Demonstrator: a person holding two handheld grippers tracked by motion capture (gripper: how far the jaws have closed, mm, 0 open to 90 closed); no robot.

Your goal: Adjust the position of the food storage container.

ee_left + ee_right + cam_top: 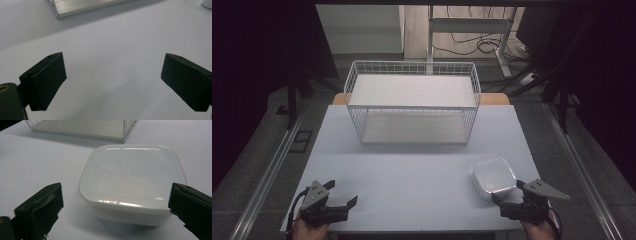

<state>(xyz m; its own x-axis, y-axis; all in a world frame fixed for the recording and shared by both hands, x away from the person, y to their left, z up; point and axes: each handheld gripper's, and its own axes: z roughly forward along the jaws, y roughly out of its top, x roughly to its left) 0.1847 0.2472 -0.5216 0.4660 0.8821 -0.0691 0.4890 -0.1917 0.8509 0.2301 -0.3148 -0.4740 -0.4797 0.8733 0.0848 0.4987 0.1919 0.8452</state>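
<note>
So the white lidded container [494,177] sits on the pale worktop [412,170], well in front of the white wire basket [412,102] and off toward the basket's right end. The right hand-held gripper [508,191] is just on the near side of the container, jaws spread wide with nothing in them; in the right gripper view the container [130,182] lies right ahead of them, not pinched. The left hand-held gripper [343,192] is well apart from the container, out in front of the basket's left end, jaws also wide over bare worktop.
</note>
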